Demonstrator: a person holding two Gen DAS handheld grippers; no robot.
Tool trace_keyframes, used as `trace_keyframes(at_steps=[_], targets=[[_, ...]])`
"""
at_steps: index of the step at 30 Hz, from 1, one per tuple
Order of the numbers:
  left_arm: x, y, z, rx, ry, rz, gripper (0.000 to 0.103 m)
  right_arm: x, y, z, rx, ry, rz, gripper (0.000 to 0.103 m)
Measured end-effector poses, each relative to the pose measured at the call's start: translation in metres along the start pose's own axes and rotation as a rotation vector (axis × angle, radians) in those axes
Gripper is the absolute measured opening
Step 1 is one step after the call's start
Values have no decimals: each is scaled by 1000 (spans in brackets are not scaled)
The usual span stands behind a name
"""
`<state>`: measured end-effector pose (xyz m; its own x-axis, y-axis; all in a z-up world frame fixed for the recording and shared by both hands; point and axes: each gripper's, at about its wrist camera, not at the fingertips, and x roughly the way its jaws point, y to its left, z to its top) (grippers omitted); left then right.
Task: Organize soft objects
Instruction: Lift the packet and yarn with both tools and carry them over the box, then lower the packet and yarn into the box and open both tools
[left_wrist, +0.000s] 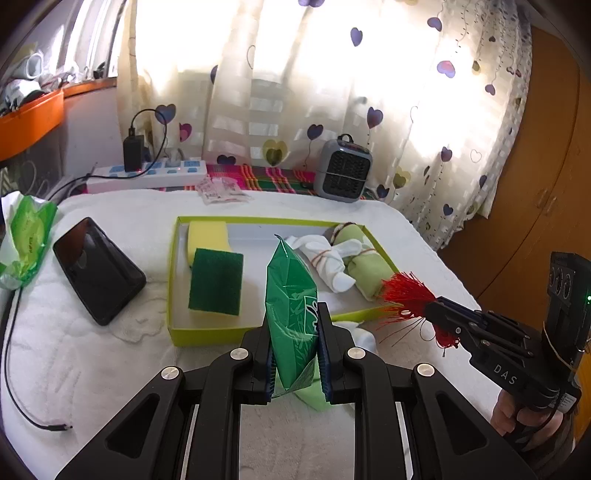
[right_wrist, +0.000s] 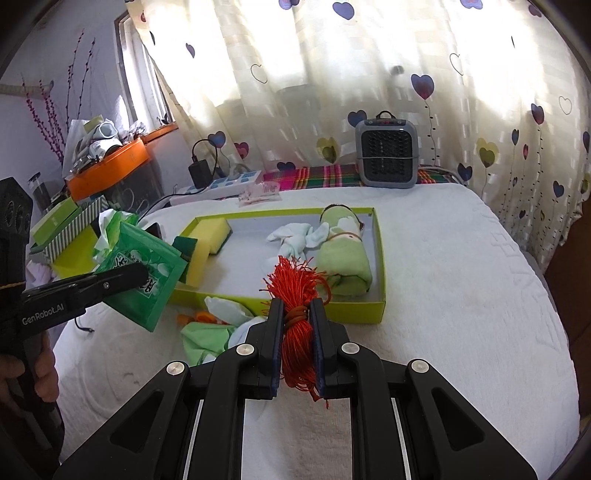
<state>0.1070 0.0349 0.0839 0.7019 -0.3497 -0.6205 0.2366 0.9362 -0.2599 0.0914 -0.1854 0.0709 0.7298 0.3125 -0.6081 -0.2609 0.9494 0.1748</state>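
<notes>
**Both claws loaded, held over the near edge of the tray**

Left claw (left_wrist: 295, 321): pinched tight on a green tissue pack (left_wrist: 291, 295), pack standing on edge between the pads, top end pointing to 12 o'clock. Seen from the right wrist view, it sits at 9 o'clock of the tray, off the surface.

Right claw (right_wrist: 297, 317): closed all the way on a red thread tassel (right_wrist: 297, 295), loose strands fanning out past the fingertips toward 12 o'clock, tail hanging back between the pads. In the left wrist view it sits at 3 o'clock, fringe over the tray's near right corner.

Lime-green tray (left_wrist: 171, 258) lies on the white towel-covered table (left_wrist: 110, 362). Inside it:
- yellow sponge (left_wrist: 207, 234) at the far left corner
- green-topped scrub sponge (left_wrist: 216, 280) just in front of it, touching
- white socks (left_wrist: 325, 258), bundled with a band, centre right
- rolled green cloth (left_wrist: 364, 266) against the right wall, touching the socks

Outside the tray at its 6 o'clock: a loose heap of green and white cloths (right_wrist: 210, 332) on the table.

Also there: black phone (left_wrist: 98, 269) at 9 o'clock of the tray, open green wrapper (left_wrist: 26, 236) at far left, grey fan heater (left_wrist: 345, 171) and white power strip (left_wrist: 147, 177) along the far edge by the curtain.
</notes>
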Motion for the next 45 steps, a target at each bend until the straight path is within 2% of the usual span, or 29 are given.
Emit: trace_keyframes(at_steps=[19,36,45], targets=[[24,18,38,-5,-1,2,17,22,17,32,-9,-24,29,15],[69,31,72,1,35,13,17,82,29,48,-7,46,16,15],[95,35,79,3,73,21,17,106,30,52,0,75,1,15]])
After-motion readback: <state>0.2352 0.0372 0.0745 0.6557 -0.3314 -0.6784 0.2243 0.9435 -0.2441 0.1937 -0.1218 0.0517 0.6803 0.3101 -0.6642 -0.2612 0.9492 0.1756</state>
